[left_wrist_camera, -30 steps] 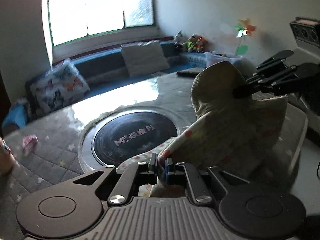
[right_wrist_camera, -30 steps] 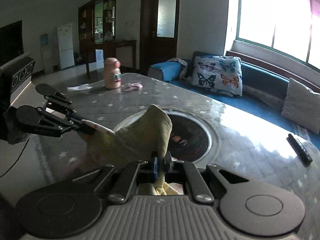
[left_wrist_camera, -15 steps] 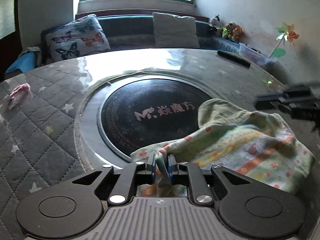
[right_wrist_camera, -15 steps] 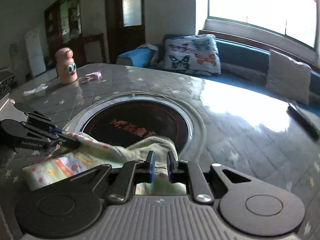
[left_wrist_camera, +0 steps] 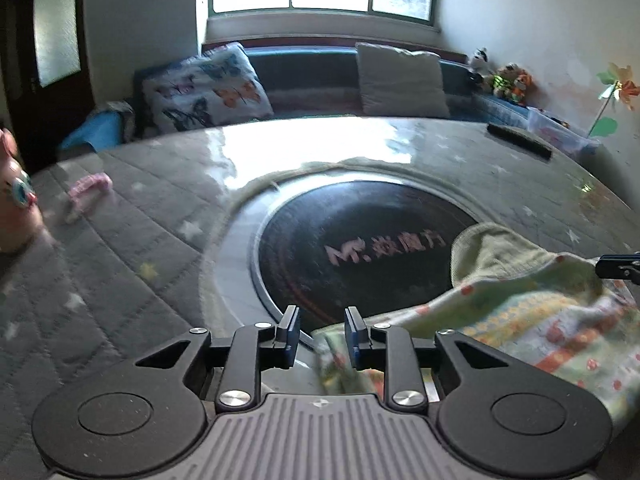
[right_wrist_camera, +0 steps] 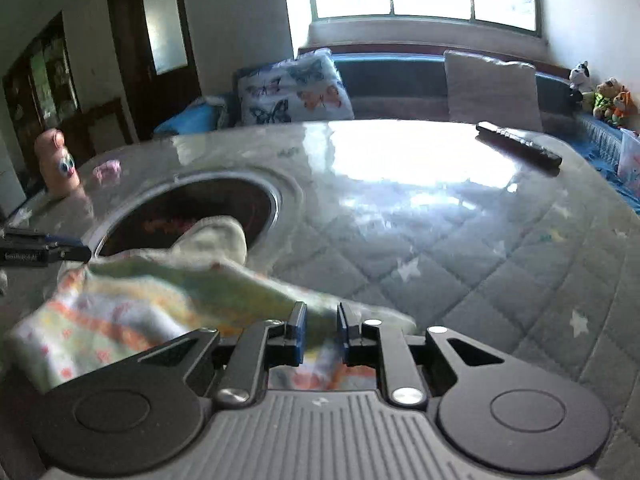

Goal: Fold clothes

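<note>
The pale green, orange-patterned child's garment (left_wrist_camera: 532,320) lies crumpled beside the round black glass hob (left_wrist_camera: 360,248), overlapping its edge. The left gripper (left_wrist_camera: 322,330) gapes empty, cloth just beside it. The right gripper (right_wrist_camera: 320,330) stands parted around a fold.

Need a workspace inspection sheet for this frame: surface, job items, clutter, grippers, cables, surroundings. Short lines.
Surface: round table under a grey quilted, star-print cover; dark round plate set in its centre; strong window glare.
Job's things: one patterned garment, lying crumpled, partly over the plate's edge.
Clutter: black remote, pink bottle with eyes, small pink item.
Grippers: left gripper open, cloth edge beside its right finger; right gripper open, cloth lying between the fingers.
Cables: nothing seen.
Surroundings: window, bench seat with butterfly cushion and grey cushion, plush toys, pinwheel, dark door.
</note>
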The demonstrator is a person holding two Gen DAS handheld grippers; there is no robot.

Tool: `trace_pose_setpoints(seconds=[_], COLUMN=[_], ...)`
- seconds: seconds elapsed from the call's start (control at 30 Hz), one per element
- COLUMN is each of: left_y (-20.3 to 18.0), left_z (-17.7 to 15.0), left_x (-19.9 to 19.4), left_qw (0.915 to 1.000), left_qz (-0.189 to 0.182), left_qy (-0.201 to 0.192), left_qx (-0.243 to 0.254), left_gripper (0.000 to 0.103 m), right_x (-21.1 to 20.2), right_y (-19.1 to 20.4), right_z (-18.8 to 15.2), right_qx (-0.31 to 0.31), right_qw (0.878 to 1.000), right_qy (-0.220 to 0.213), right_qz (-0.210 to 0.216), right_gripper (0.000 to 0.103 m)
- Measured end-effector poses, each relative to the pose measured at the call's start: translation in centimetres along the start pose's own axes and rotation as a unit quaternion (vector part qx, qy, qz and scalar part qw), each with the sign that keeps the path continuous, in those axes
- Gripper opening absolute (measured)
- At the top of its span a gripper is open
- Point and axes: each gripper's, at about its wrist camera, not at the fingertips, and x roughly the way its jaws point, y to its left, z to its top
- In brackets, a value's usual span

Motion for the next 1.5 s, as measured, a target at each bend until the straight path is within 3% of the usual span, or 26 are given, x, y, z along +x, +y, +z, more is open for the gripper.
trace_pose_setpoints(seconds=[0.1,0.17,0.3,0.47,0.8,1.2,1.5], left_y=[-0.7,-1.8,-4.4,-7.0,-7.4,-7.8,-8.6], left_z=[0.5,0.7,1.1,1.6,1.7,0.2,-3.2], left_x=[-1.3,-1.8,-1.0,1.4,4.6,0.7,-3.9], left_qw=[0.9998,0.9989,0.995,0.991,0.99,0.9893,0.9872], left_qz=[-0.01,-0.041,-0.098,-0.129,-0.131,-0.144,-0.154], left_qy=[-0.015,-0.017,0.0,0.028,0.05,0.017,-0.011], left_qx=[0.007,0.013,0.019,0.021,-0.005,0.016,0.039], left_gripper=[0.027,0.027,0.027,0.027,0.026,0.024,0.024], right_x=[0.5,0.8,1.5,2.8,3.5,-1.0,-3.4], right_y=[1.1,1.8,3.2,4.0,4.7,8.3,10.7], right_z=[0.6,1.0,1.8,2.7,2.7,-0.3,-2.5], right_qx=[-0.01,-0.016,-0.029,-0.041,-0.068,-0.137,-0.163], right_qw=[1.0,0.999,0.998,0.997,0.997,0.989,0.983], right_qy=[0.002,0.003,0.006,0.014,0.005,-0.005,-0.012], right_qz=[0.017,0.029,0.052,0.06,0.042,0.064,0.081], right_gripper=[0.016,0.016,0.016,0.016,0.015,0.015,0.016])
